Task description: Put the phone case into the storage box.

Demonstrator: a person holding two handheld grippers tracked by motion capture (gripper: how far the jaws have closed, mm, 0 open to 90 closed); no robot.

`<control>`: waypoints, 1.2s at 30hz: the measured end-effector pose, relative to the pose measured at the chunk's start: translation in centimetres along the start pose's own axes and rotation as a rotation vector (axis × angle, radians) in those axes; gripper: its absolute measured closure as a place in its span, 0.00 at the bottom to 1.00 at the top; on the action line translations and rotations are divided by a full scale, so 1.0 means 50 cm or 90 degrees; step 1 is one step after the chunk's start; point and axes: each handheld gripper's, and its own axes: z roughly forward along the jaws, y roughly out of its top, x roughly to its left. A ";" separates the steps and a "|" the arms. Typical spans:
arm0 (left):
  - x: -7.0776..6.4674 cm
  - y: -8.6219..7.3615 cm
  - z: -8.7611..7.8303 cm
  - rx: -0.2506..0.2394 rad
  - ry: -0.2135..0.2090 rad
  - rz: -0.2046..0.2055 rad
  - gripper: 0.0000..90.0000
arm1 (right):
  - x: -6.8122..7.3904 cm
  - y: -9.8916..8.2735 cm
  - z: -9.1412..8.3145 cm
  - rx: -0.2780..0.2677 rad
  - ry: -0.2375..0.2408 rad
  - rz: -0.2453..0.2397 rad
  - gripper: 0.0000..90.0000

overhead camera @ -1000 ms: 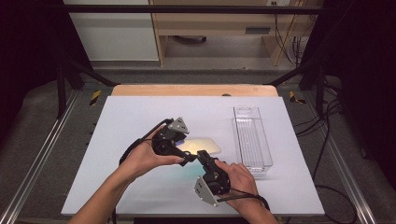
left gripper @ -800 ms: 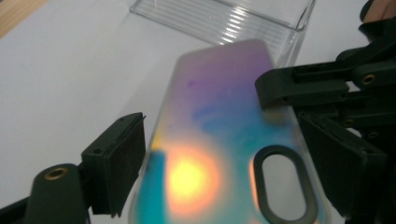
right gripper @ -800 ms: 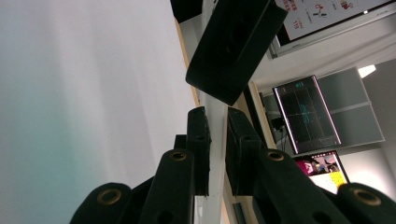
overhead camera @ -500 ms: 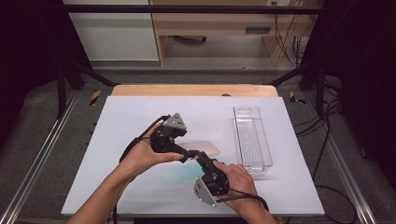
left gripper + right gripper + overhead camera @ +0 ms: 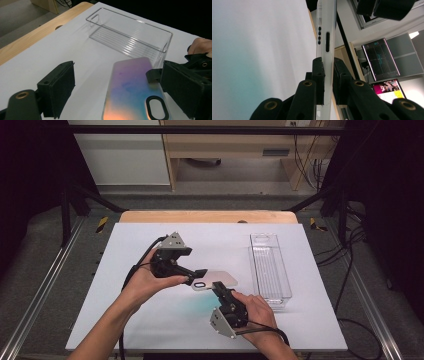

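Note:
A thin phone case with an iridescent back and an oval camera cut-out hangs just above the white table. My right gripper is shut on its near edge; the right gripper view shows both pads pinching the case edge-on at my right gripper. My left gripper sits at the case's left end. Its jaws have just been opening. In the left gripper view they stand wide at my left gripper, with the case between them and no pad pressing on it.
A clear, ribbed plastic tray stands lengthwise right of the case, close behind it in the left gripper view. A wooden strip borders the table's far edge. Metal rails and cables run along both sides.
My left gripper's jaws have opened off the case and the gripper has drawn back a little to the left and up. The right gripper has kept still, holding the case.

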 end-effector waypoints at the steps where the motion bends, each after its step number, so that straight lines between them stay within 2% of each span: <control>1: 0.001 0.000 -0.002 -0.002 0.001 0.002 0.13 | -0.001 -0.001 0.000 0.001 0.000 0.004 0.91; 7: 0.004 0.000 -0.008 -0.021 0.008 0.001 0.11 | -0.008 -0.009 -0.002 0.001 0.001 0.017 0.91; 8: 0.004 0.000 -0.009 -0.023 0.008 0.002 0.11 | -0.011 -0.011 -0.002 0.000 0.002 0.012 0.91; 16: 0.006 -0.001 -0.014 -0.035 0.017 0.005 0.10 | -0.025 -0.023 -0.005 -0.002 0.003 0.049 0.91; 36: 0.013 -0.011 -0.021 -0.059 0.035 0.003 0.10 | -0.076 -0.073 -0.014 -0.027 0.036 0.257 0.91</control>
